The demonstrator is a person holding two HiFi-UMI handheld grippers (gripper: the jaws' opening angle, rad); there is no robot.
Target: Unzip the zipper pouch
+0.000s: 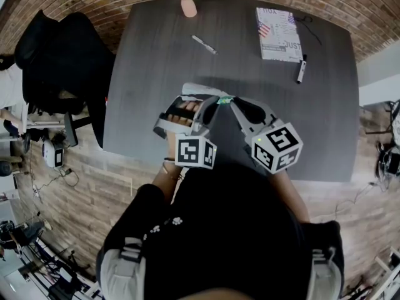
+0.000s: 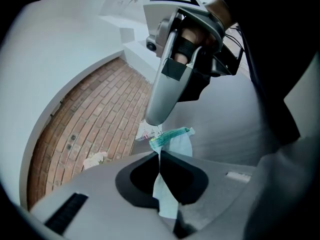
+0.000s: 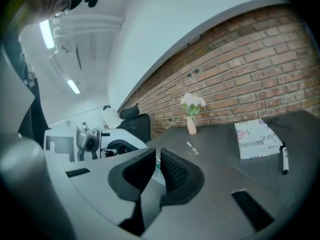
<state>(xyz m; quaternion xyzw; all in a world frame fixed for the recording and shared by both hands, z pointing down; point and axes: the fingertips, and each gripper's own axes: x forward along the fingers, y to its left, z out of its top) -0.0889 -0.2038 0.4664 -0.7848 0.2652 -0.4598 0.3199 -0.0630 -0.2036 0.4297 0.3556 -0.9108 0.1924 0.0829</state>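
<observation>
Two grippers hold the zipper pouch (image 2: 181, 149): left gripper (image 2: 160, 155) clamps fabric, right gripper (image 3: 156, 156) seemingly pinches its zipper (image 2: 172, 134); contents hidden.

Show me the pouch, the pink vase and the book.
pouch (image 2: 181, 146), left gripper view, its pale blue fabric.
pink vase (image 1: 187, 7), head view, its body.
book (image 1: 279, 36), head view, its cover.

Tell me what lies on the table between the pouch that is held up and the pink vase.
One pen lies on the dark table between the pouch and the vase; the rest of that stretch is bare. The head view shows this.
</observation>
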